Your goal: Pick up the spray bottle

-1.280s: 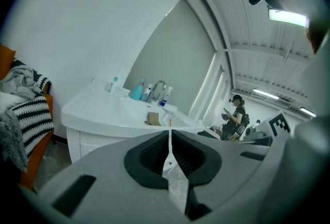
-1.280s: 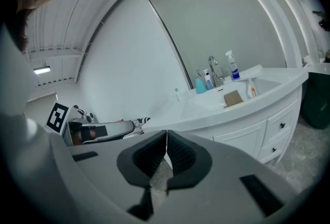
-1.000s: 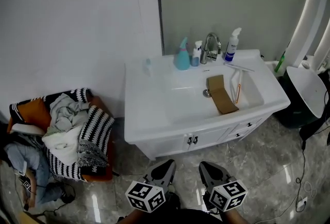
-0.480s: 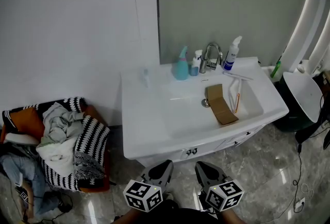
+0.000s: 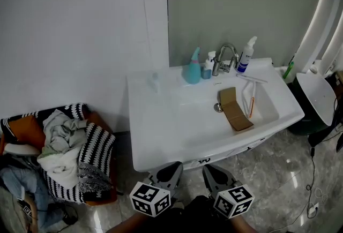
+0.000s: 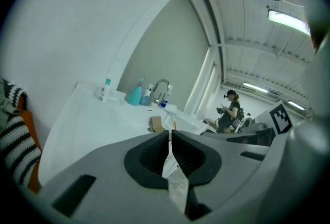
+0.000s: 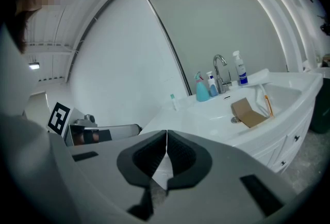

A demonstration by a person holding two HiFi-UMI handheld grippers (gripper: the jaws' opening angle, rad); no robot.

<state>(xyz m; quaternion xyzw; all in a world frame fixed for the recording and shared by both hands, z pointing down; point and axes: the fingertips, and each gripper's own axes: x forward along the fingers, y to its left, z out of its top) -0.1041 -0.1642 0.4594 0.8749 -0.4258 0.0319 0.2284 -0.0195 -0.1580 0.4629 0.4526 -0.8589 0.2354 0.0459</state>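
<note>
A teal spray bottle (image 5: 192,61) (image 6: 135,96) (image 7: 202,90) stands at the back of the white sink counter (image 5: 161,135), left of the chrome tap (image 5: 227,55). A white pump bottle with a blue label (image 5: 246,55) (image 7: 239,71) stands right of the tap, and a small bottle (image 5: 208,66) stands between the teal one and the tap. My left gripper (image 5: 173,166) (image 6: 169,134) and right gripper (image 5: 208,169) (image 7: 166,133) hang side by side below the counter's front edge, far from the bottles. Both have their jaws shut on nothing.
A brown card piece (image 5: 233,109) and an orange toothbrush (image 5: 251,106) lie in the basin. A small clear bottle (image 5: 155,81) stands at the counter's back left. A chair heaped with clothes (image 5: 69,146) is on the left, a white bin (image 5: 319,97) on the right.
Both grippers have drawn nearer to the sink's front edge, which now nearly covers the cabinet doors. Their jaws stayed shut.
</note>
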